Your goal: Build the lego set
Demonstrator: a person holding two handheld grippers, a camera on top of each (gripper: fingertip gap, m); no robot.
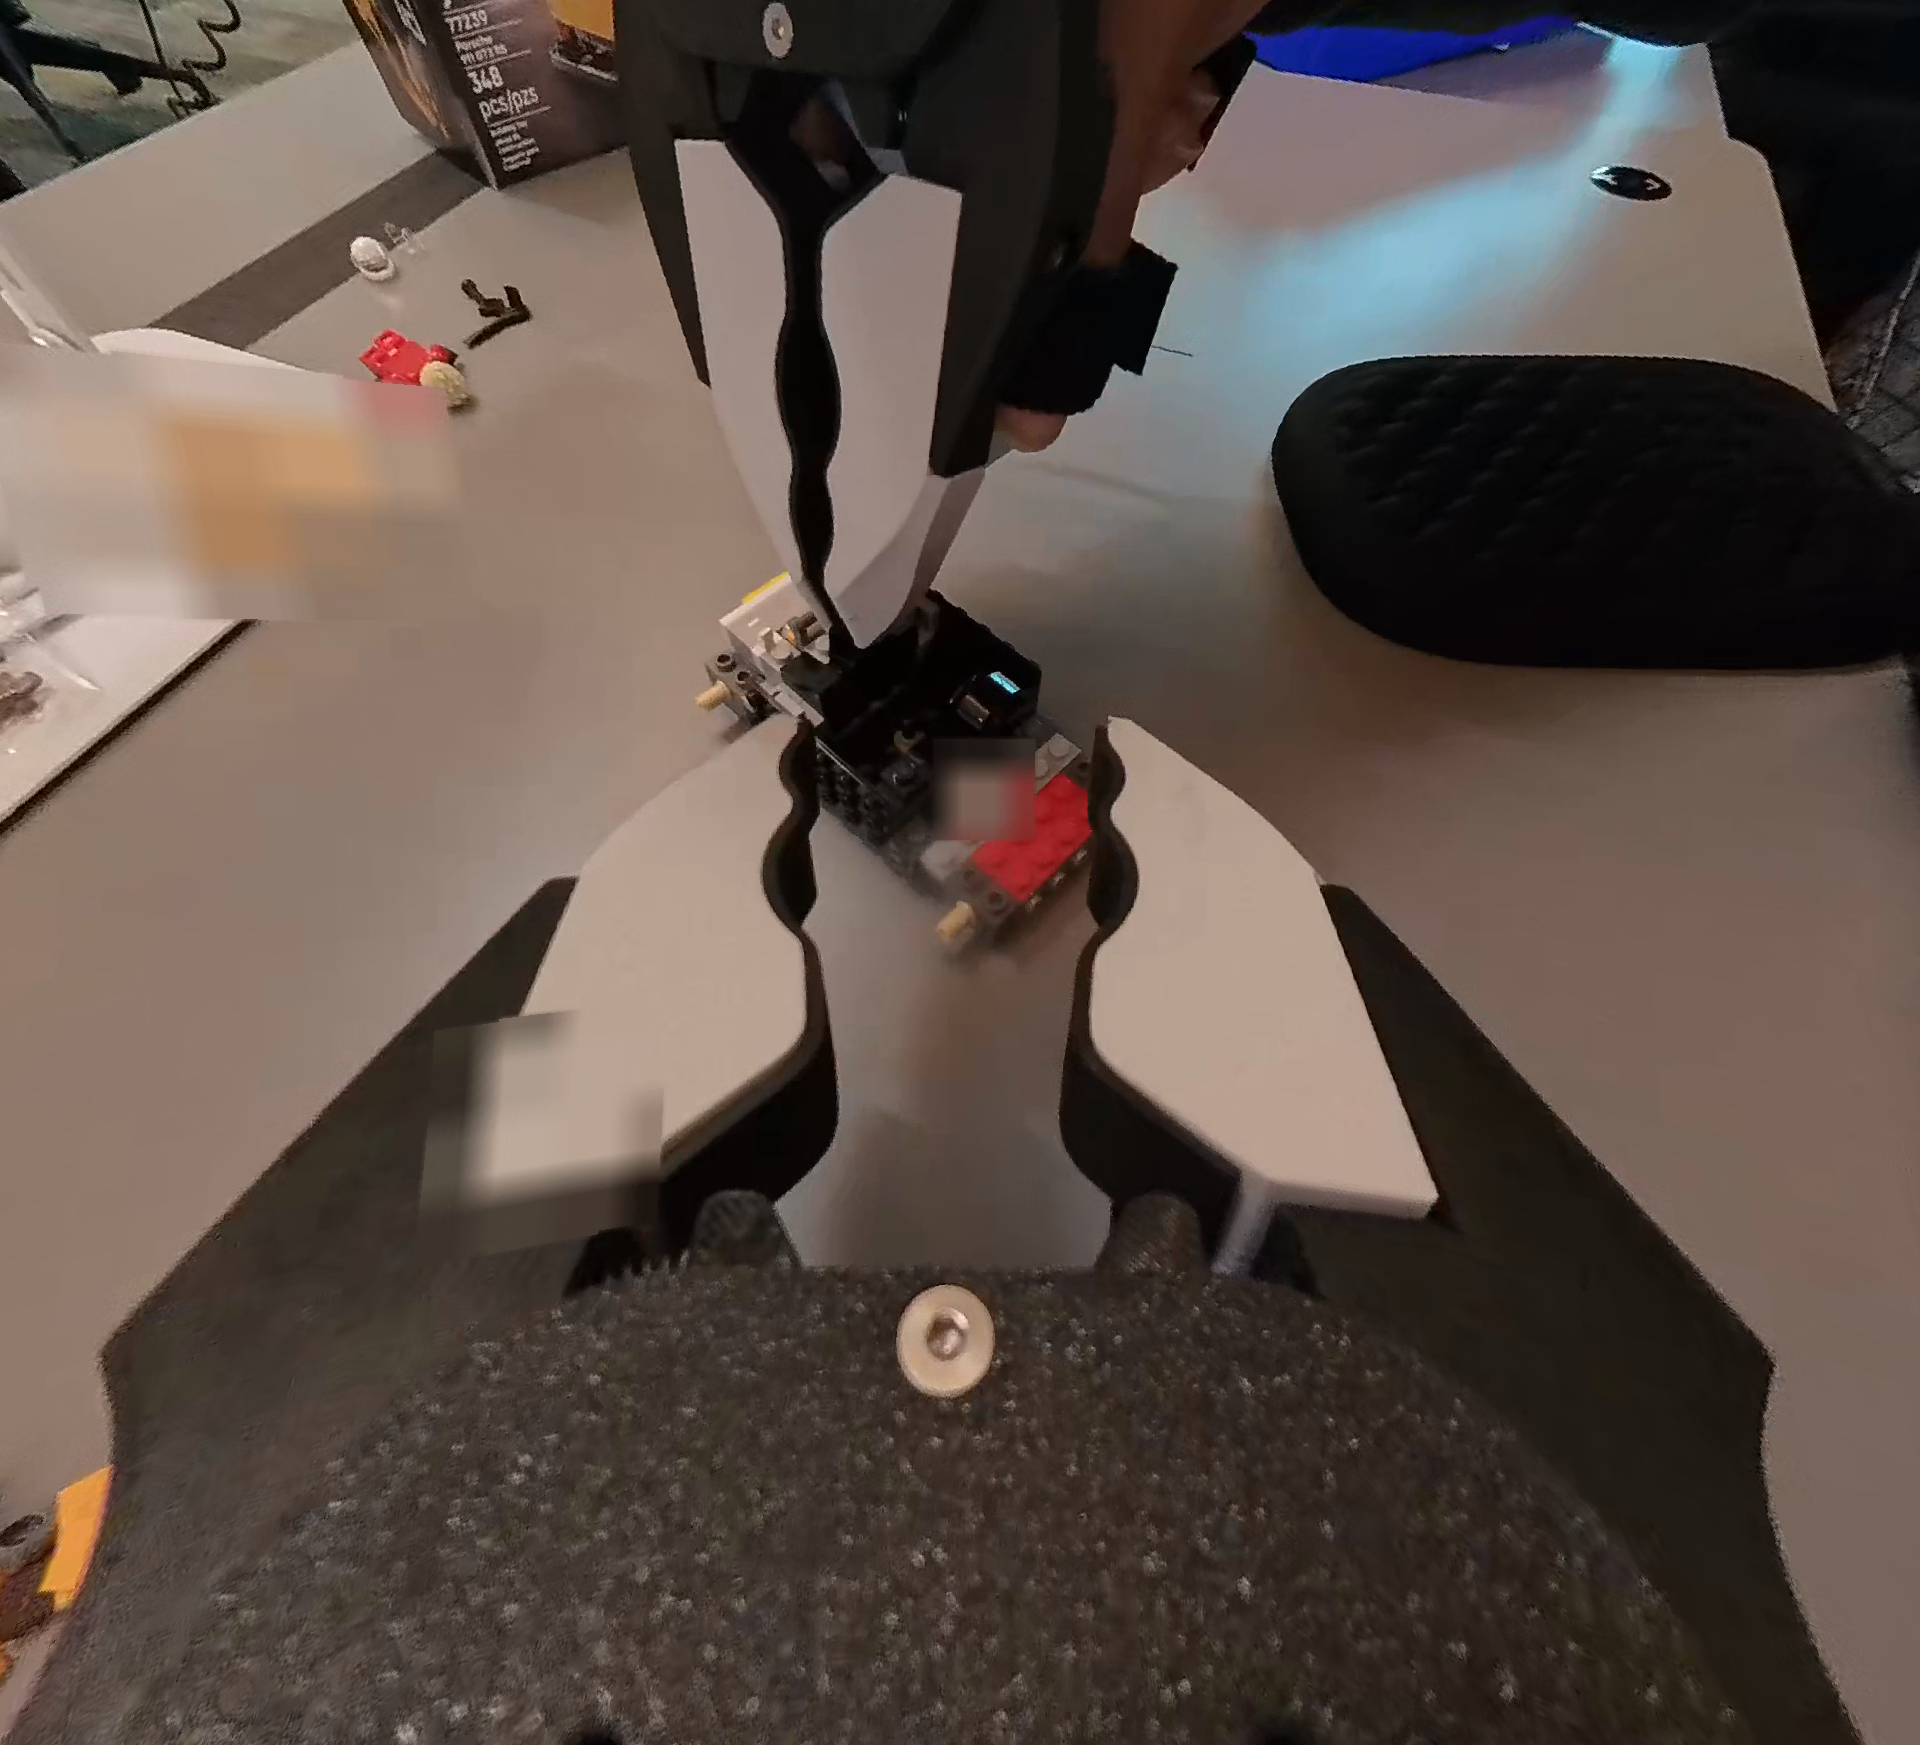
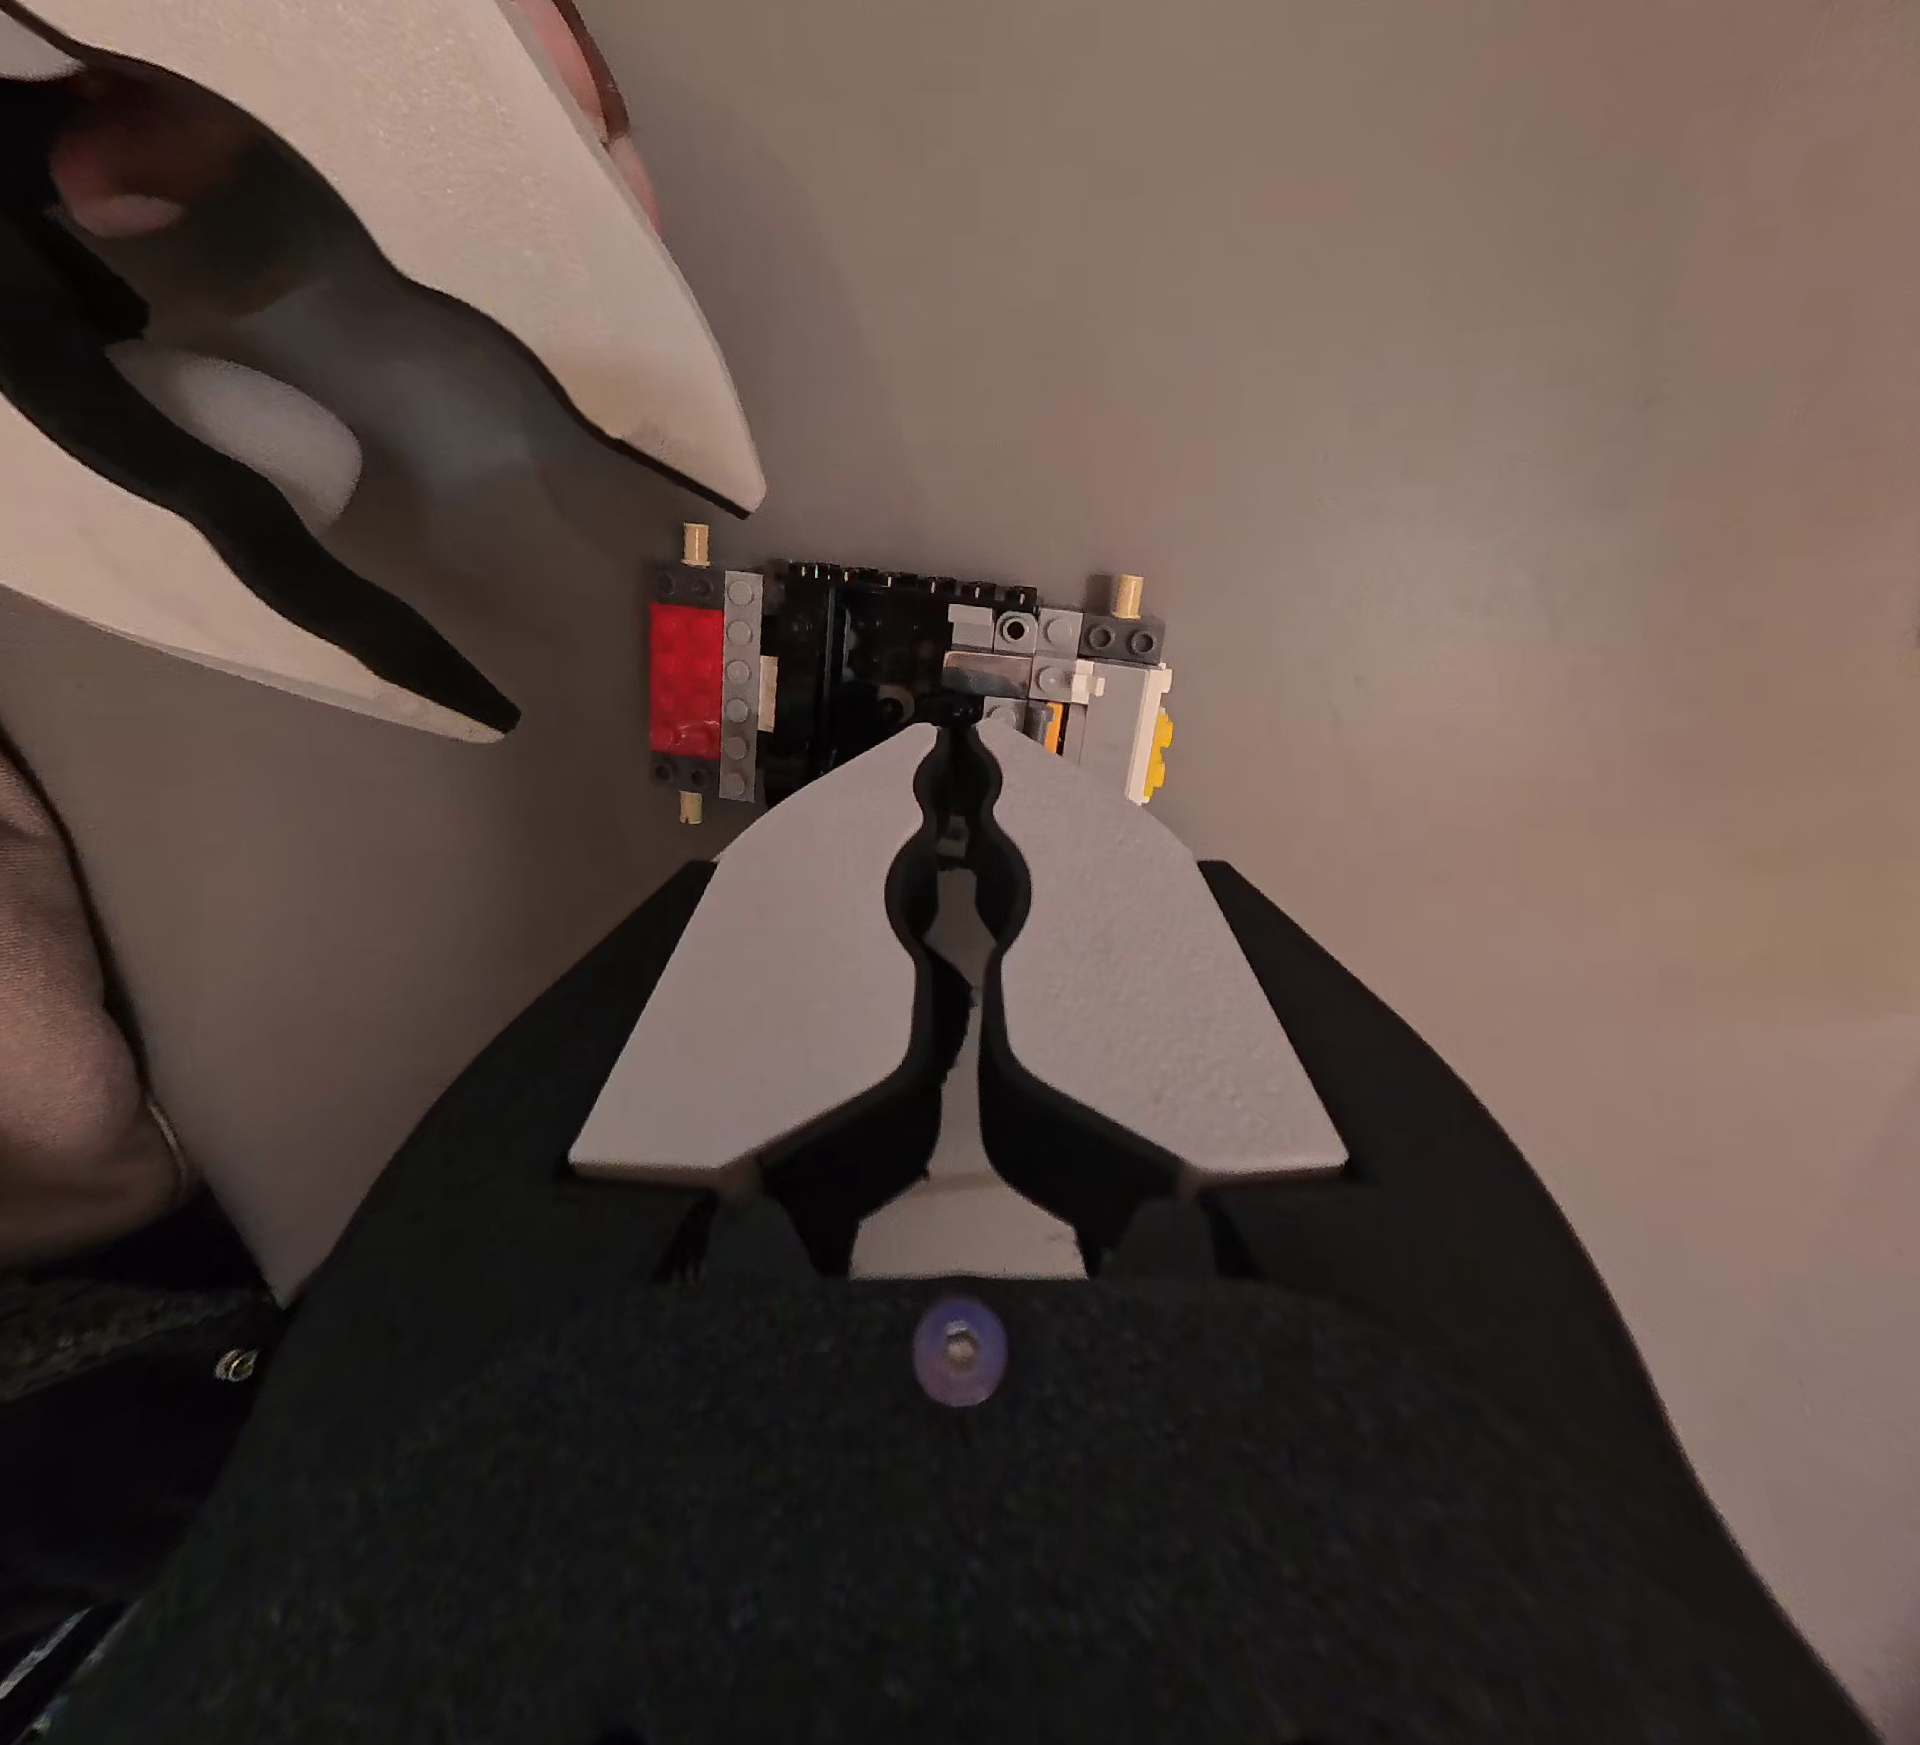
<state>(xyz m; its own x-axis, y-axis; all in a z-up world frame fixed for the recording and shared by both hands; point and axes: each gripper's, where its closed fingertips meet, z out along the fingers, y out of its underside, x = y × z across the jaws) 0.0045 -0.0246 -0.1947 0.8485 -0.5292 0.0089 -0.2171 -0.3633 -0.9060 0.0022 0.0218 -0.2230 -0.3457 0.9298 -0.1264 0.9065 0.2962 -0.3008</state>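
Two grippers are seen over a grey desk (image 1: 1455, 812). Jaws of the left gripper (image 1: 951, 796) are spread, flanking the red-plated end of the partly built lego car (image 1: 914, 760), which rests on the desk. Jaws of the right gripper (image 2: 958, 731) are pressed nearly together on a small black piece (image 2: 956, 711) atop the car.

Print on the set box (image 1: 488, 64), uncopied
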